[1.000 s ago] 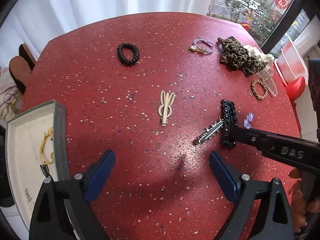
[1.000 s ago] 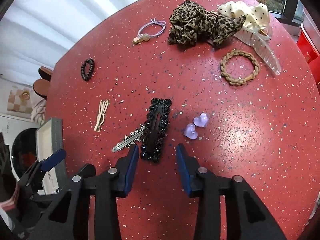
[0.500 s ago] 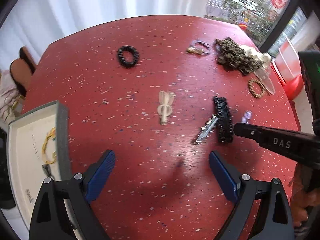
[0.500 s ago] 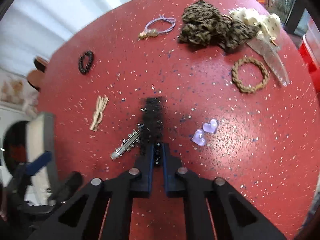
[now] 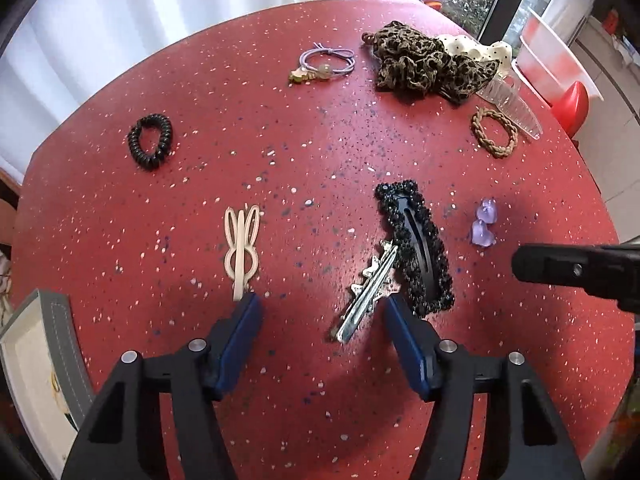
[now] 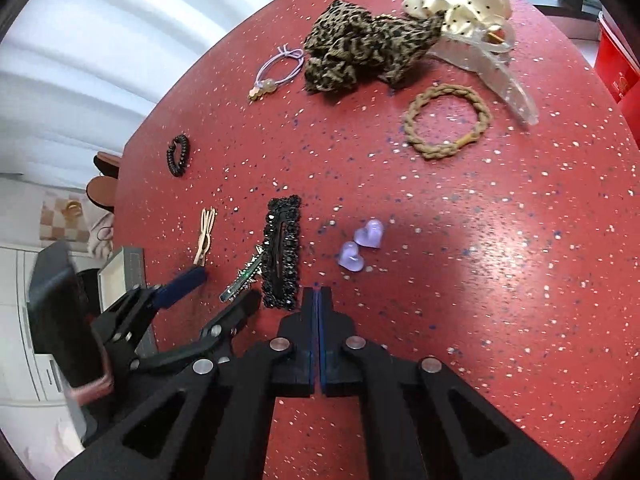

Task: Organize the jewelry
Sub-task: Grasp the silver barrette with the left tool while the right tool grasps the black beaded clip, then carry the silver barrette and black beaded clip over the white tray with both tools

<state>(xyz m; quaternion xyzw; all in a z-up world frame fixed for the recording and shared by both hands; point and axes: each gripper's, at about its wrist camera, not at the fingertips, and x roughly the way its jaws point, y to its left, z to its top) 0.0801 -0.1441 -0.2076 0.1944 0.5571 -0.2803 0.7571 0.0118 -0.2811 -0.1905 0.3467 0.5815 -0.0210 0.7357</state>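
On the red speckled table [image 5: 280,152] lie a black beaded hair clip [image 5: 416,248] and a silver spiked clip [image 5: 366,298] touching its left side. My left gripper [image 5: 322,320] is open and low, its fingers either side of the silver clip's near end. A beige rabbit-ear clip [image 5: 241,250] lies by its left finger. My right gripper [image 6: 319,304] is shut and empty, just right of the black clip's [image 6: 281,252] near end. Two purple hearts [image 6: 361,245] lie ahead of it.
A grey-edged jewelry tray [image 5: 44,356] sits at the table's left edge. Farther back lie a black coil tie [image 5: 150,146], a lilac hair tie [image 5: 326,64], leopard and cream scrunchies [image 5: 424,62], a clear claw clip [image 5: 514,108] and a braided tan band [image 5: 494,132].
My left gripper moved forward and right, down over the silver clip. My right gripper shut near the black clip, then drew back to the right, empty; the black clip stays on the table.
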